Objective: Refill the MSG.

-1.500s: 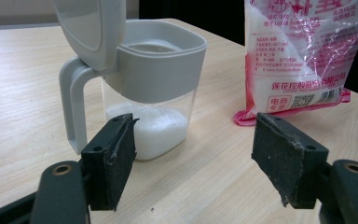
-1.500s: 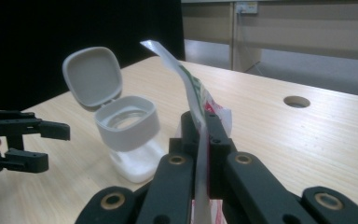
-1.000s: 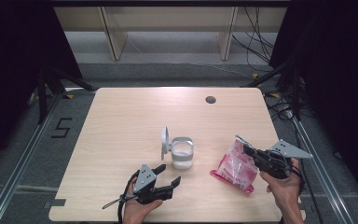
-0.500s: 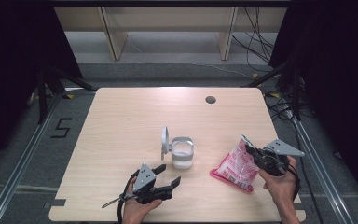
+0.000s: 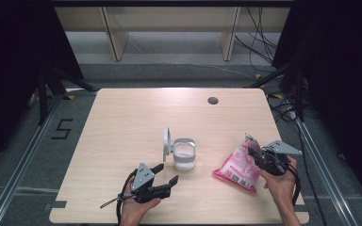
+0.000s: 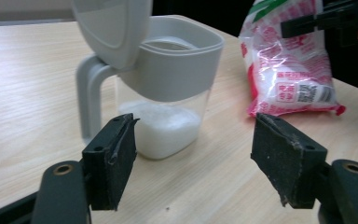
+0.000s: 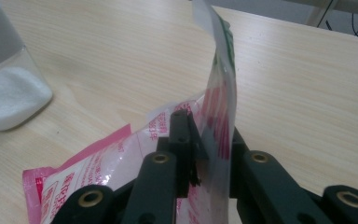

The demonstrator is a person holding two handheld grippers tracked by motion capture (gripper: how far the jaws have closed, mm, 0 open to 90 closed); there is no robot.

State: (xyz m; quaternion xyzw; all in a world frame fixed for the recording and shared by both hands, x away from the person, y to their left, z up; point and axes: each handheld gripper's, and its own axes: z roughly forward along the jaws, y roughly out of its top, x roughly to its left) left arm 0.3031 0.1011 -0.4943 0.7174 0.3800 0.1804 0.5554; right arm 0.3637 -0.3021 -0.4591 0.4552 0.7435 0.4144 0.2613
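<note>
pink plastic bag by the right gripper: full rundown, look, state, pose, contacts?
The pink and clear plastic bag carries white labels, a barcode and green print near its top, and holds white granules. Glossy, crinkled film. Its lower end lies on the wooden table, its top edge raised between the jaws of the right gripper, which have just been opening. It stands apart from the jar.

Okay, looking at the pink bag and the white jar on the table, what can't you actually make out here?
- Pink bag: its printed text is too small in the high view and blurred in the left gripper view.
- Right gripper: the bag's film between the jaws hides whether the pads press on it.
- Jar: the raised lid covers part of its opening, and the top edge crops the lid.
</note>
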